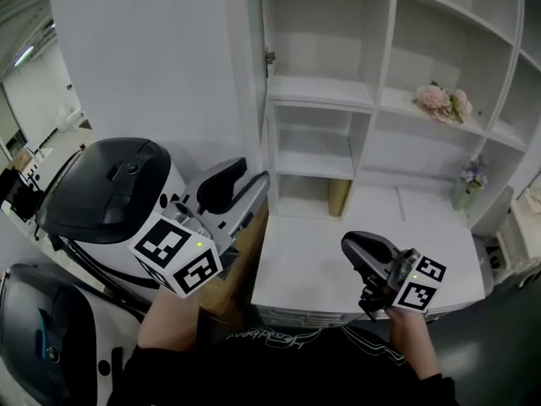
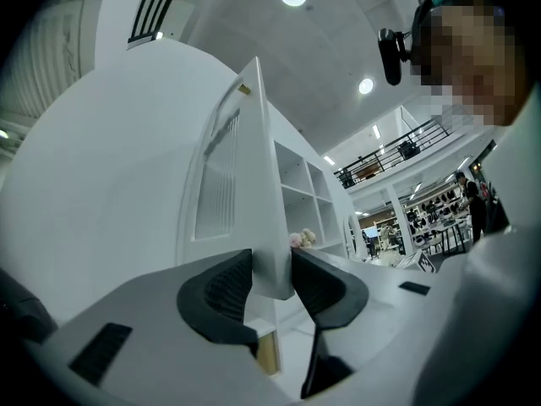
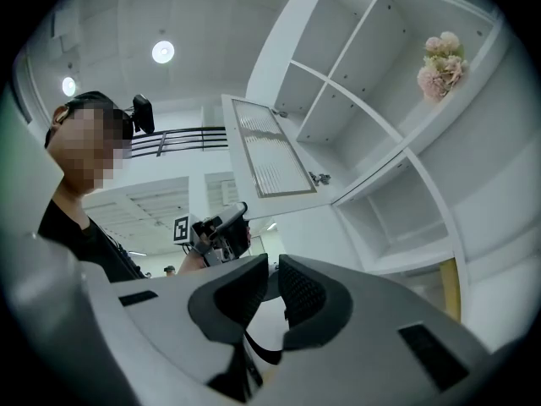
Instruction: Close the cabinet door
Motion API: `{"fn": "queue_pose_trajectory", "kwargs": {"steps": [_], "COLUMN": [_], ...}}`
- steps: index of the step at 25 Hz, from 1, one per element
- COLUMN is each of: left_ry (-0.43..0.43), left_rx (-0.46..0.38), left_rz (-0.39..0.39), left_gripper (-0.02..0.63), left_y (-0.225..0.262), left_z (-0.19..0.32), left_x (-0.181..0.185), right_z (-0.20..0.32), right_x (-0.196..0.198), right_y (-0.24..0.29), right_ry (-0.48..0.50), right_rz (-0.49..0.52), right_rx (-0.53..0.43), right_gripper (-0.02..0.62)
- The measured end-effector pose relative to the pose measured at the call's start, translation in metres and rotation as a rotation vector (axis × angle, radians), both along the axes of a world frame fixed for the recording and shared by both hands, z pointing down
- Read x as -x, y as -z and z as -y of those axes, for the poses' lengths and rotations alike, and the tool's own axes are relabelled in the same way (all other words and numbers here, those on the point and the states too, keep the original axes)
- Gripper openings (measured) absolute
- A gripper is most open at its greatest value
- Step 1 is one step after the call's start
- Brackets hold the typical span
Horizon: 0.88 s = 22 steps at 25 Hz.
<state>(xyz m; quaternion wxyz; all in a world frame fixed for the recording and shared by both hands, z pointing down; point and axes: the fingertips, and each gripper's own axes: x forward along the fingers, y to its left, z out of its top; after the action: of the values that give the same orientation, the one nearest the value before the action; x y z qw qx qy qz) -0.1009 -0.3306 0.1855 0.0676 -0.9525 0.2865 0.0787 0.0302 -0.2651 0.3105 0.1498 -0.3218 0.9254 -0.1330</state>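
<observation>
White cabinet door (image 2: 221, 184) edge sits clamped in left gripper (image 2: 270, 271); right gripper (image 3: 272, 271) barely parted, empty.

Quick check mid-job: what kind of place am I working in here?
Probably a furniture showroom or large shop hall: a white shelf unit on display, a balcony railing under a high ceiling, and shop displays beyond.

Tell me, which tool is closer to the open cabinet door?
Left. The left tool holds the cabinet door by its lower corner; the right tool is apart from it, off to its right over the white countertop.
</observation>
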Motion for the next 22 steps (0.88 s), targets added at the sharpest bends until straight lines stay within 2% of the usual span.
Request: {"fn": "queue_pose_trajectory", "kwargs": {"steps": [16, 22], "left_ry": [0.181, 0.24], "left_rx": [-0.014, -0.04], "left_rz": [0.039, 0.011], "left_gripper": [0.163, 0.163], "left_y": [0.001, -0.001], "left_z": [0.0, 0.003], "left_x": [-0.089, -0.113], "right_z": [0.024, 0.029], "right_x": [-0.08, -0.101], "right_y": [0.019, 0.013], "right_ry": [0.123, 0.165], "right_rz": [0.015, -0.001], "right_rx": [-0.042, -0.042], "right_gripper": [0.063, 0.063]}}
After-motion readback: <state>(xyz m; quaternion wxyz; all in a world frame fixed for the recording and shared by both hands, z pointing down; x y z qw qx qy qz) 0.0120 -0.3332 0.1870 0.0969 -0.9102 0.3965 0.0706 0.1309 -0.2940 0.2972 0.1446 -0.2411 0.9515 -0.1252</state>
